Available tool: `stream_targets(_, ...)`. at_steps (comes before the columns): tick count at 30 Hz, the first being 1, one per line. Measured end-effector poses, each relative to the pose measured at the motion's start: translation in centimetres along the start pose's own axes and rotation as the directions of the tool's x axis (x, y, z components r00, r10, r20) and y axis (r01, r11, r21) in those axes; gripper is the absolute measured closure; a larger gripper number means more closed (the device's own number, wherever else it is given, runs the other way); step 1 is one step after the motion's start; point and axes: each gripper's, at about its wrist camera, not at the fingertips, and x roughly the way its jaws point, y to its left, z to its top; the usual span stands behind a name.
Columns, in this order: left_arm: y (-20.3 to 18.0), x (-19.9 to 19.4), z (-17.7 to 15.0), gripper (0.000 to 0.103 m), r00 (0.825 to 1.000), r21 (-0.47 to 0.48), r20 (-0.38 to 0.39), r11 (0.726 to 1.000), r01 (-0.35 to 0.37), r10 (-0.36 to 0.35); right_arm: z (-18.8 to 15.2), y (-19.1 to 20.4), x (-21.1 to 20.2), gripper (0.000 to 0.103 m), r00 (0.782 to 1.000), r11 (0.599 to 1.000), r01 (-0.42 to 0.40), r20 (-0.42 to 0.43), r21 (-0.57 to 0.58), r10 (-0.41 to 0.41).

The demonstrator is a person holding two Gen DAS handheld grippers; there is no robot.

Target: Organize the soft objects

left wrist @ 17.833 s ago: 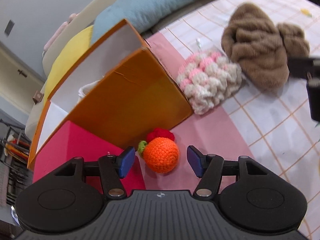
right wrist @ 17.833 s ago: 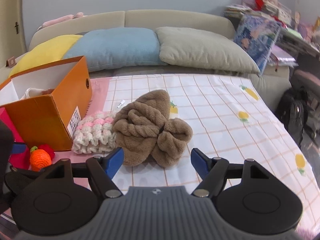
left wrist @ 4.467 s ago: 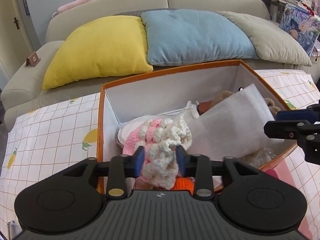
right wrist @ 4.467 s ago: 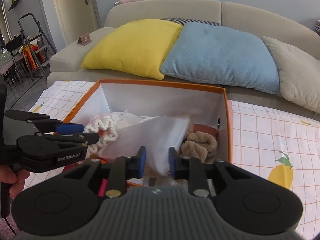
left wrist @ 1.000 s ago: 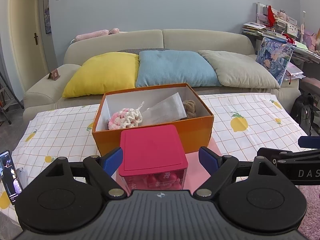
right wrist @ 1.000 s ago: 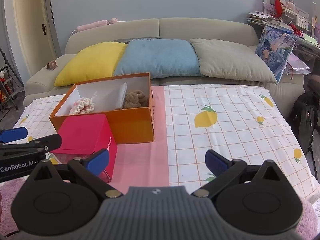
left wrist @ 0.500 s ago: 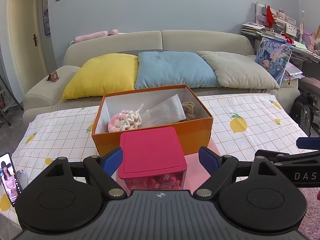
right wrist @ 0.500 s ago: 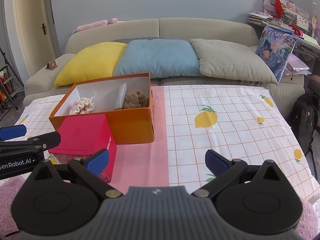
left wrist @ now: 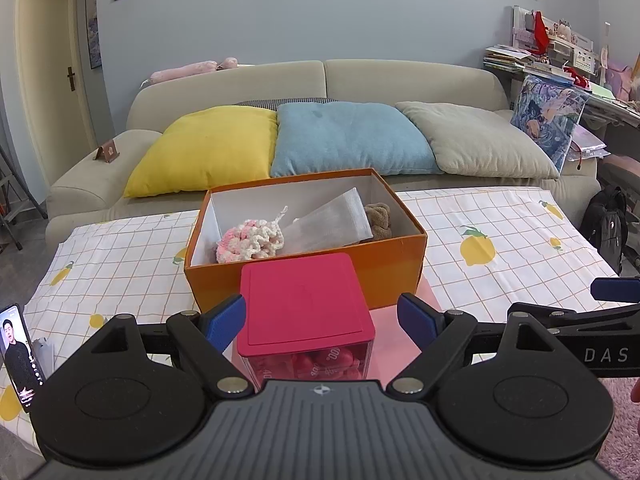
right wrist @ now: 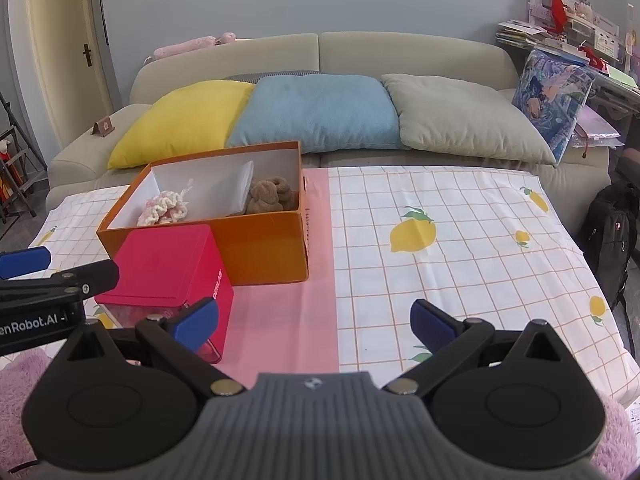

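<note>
Lemon-print tablecloth (right wrist: 460, 216) carried an orange box (left wrist: 304, 264) at 12 o'clock holding a pink-white knit (left wrist: 250, 240) and brown plush (right wrist: 272, 196). Left gripper (left wrist: 320, 318) and right gripper (right wrist: 314, 322) both had fingers spread, gripping nothing.

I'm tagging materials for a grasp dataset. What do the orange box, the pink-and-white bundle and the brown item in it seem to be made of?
Orange box: likely cardboard, matte, with thin walls and a white inside.
Pink-and-white bundle: crocheted yarn, judging by its looped, bobbly ruffles.
Brown item: plush or fleece-like fabric, fuzzy and twisted into rolls; the exact fibre is unclear.
</note>
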Motion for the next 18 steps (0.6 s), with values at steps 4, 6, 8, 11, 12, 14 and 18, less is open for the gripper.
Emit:
stream_targets(4, 0.0, 0.04, -0.08, 0.003, 1.0, 0.0, -0.006, 1.0, 0.001, -0.001, -0.07, -0.04, 0.11, 0.003, 1.0, 1.0, 0.0, -0.005, 0.005, 0.0)
stream_targets(6, 0.01, 0.03, -0.14, 0.003, 1.0, 0.0, -0.008, 1.0, 0.001, -0.001, -0.08, -0.03, 0.19, 0.003, 1.0, 1.0, -0.001, -0.008, 0.005, 0.001)
stream_targets(8, 0.0, 0.03, -0.14, 0.003, 1.0, 0.001, -0.012, 1.0, 0.003, -0.003, -0.09, -0.01, 0.23, 0.003, 1.0, 1.0, -0.002, -0.011, 0.005, 0.002)
stream_targets(11, -0.03, 0.02, -0.1, 0.003, 1.0, 0.004, -0.012, 1.0, 0.001, -0.001, -0.13, 0.01, 0.39, 0.003, 1.0, 1.0, -0.004, -0.018, 0.003, 0.004)
stream_targets(12, -0.05, 0.01, -0.1, 0.003, 1.0, 0.004, -0.012, 1.0, 0.002, -0.002, -0.17, 0.0, 0.42, 0.003, 1.0, 1.0, -0.005, -0.02, 0.003, 0.005)
stream_targets(14, -0.01, 0.01, -0.12, 0.003, 1.0, 0.007, -0.012, 1.0, 0.005, -0.005, -0.26, 0.0, 0.47, 0.003, 1.0, 1.0, -0.007, -0.025, 0.002, 0.007)
stream_targets(18, -0.06, -0.01, -0.13, 0.003, 1.0, 0.012, -0.011, 1.0, 0.004, -0.004, -0.36, -0.01, 0.51, 0.003, 0.999, 1.0, -0.008, -0.031, 0.003, 0.008)
